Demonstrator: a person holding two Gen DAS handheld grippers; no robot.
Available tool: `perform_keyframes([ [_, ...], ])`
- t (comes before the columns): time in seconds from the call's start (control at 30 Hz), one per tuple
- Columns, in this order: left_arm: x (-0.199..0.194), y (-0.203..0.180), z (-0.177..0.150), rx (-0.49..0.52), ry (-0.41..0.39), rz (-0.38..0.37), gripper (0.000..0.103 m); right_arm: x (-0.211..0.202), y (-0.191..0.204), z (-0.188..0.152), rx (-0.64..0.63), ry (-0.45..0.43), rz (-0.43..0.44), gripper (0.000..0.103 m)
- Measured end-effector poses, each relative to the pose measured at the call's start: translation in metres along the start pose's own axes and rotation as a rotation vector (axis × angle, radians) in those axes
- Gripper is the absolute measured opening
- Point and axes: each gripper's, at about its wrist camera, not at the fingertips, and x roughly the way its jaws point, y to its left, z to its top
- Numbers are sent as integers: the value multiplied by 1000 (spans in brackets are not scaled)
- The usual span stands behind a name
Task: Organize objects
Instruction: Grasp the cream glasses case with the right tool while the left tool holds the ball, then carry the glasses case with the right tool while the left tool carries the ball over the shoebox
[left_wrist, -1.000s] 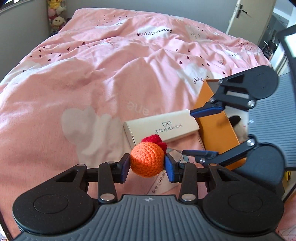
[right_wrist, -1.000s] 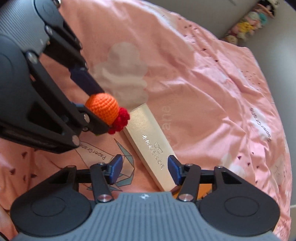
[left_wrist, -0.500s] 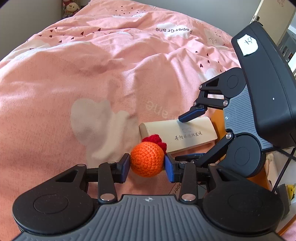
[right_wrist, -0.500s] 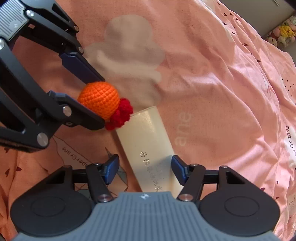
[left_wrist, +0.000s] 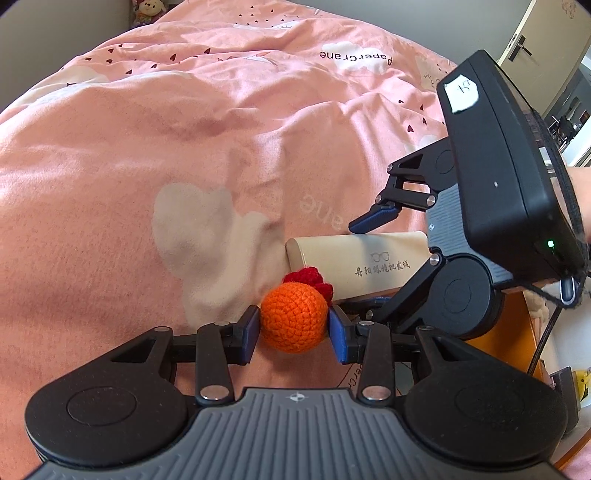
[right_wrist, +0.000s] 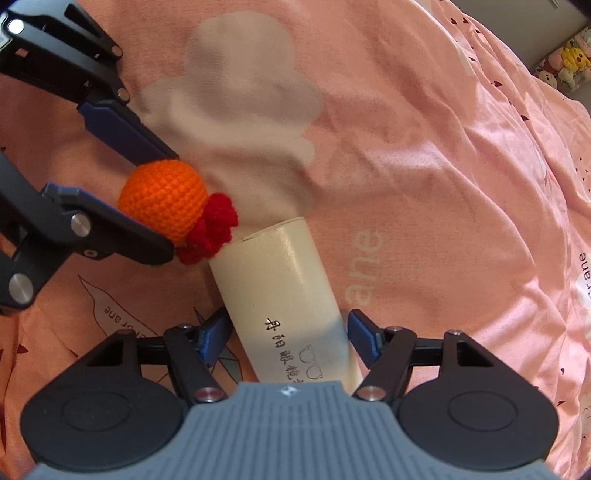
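Your 2 views are bright with soft daylight, and the pink bedspread looks a bit washed out. Heavy fisheye bending plus dark corners. The cream case catches a mild sheen, and its printed end goes blurry up close.

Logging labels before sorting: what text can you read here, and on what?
"PaperCrane", upside down: pink bedspread.
"ane": bedspread, partly hidden, beside the case.
Chinese characters under a glasses logo: cream glasses case; too unclear to quote.
Handwritten number: white sticker on the right gripper; unreadable.
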Motion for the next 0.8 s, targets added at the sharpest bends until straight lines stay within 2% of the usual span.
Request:
perform_keyframes([
  [0.13,-9,1,0,-20,-27,-2,45,-12,13,1,-14,4,-55,68],
  [0.43,-45,10,4,-100,-112,30,45,-67,36,6,-52,-59,-214,64],
  [0.63,-70,-4,11,-79,-176,7,45,-112,29,3,-52,-111,-283,60],
  [0.8,-87,-24,16,-43,-226,-35,45,-145,40,-8,-75,-131,-358,60],
])
